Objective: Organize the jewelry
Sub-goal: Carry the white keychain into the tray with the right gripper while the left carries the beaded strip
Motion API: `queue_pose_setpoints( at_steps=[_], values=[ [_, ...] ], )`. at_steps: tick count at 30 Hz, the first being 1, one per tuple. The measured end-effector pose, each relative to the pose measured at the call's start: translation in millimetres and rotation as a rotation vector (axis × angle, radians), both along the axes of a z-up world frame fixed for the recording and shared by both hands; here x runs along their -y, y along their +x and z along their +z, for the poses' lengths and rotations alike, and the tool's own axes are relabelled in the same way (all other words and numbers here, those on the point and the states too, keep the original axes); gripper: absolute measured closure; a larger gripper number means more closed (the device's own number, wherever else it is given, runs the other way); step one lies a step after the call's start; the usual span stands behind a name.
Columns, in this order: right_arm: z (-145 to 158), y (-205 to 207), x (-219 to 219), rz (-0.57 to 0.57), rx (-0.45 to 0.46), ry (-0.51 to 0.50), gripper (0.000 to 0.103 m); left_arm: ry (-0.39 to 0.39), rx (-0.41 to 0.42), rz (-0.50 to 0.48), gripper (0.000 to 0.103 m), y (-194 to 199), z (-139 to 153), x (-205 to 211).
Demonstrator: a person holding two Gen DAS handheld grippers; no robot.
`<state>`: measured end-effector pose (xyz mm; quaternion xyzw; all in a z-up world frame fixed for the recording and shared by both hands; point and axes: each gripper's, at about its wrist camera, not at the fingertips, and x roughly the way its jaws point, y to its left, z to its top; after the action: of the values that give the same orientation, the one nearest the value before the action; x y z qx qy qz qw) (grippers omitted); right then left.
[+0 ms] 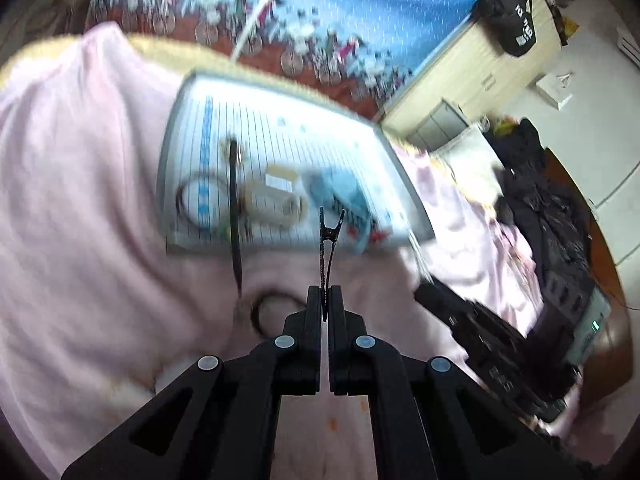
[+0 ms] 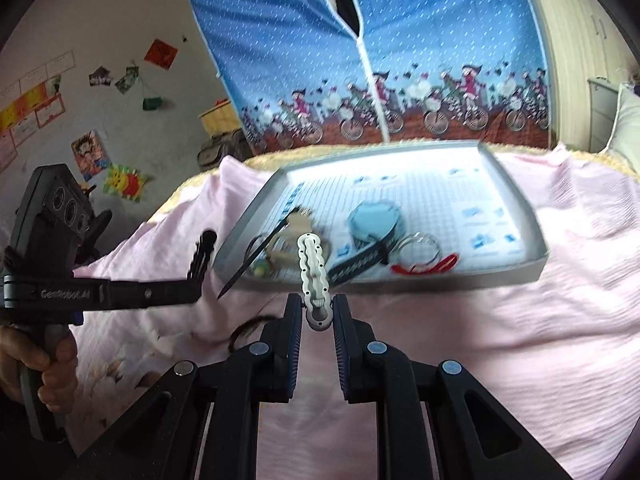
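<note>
- The pink blanket (image 2: 460, 340) in front of the tray (image 2: 516, 196) is bare on the right side. A gripper can pass there.
- The tray's right half is mostly open.
- The tray's left half is crowded. A long black stick (image 2: 256, 254) pokes out over the front rim.
- A dark hair tie (image 2: 244, 330) lies on the blanket near the left.
- The left gripper (image 2: 200, 264) fills the space left of the tray.
- A blue curtain (image 2: 400, 60) closes off the back.

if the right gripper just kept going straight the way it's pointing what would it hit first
Probably the near wall of the grey tray. The right gripper, holding a white wavy hair clip, points straight at it over the pink blanket. The clip's tip would likely arrive first, though depth is unclear.
</note>
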<state>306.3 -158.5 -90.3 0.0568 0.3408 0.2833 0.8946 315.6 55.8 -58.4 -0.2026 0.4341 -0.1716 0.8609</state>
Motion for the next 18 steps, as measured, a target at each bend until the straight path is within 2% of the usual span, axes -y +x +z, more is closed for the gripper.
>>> queue_pose_setpoints(
  at_steps=[4,6,10,18],
  values=[
    [3.3,16.7,8.3,-0.048,0.034,-0.012,0.088,0.095,0.084,0.043,0.102,21.6,2.8,20.1],
    [1.9,28.5,17.1,-0.085,0.033,-0.008,0.088,0.107,0.105,0.05,0.102,31.8,-1.7,31.0],
    [-9.2,54.1,33.7,-0.155,0.002,0.003,0.088,0.105,0.097,0.049,0.102,52.7,-17.8,43.8],
    [-25.9,80.9,48.6,-0.19,-0.03,-0.009,0.088,0.162,0.068,-0.003,0.102,73.3,-39.7,48.0]
  ],
)
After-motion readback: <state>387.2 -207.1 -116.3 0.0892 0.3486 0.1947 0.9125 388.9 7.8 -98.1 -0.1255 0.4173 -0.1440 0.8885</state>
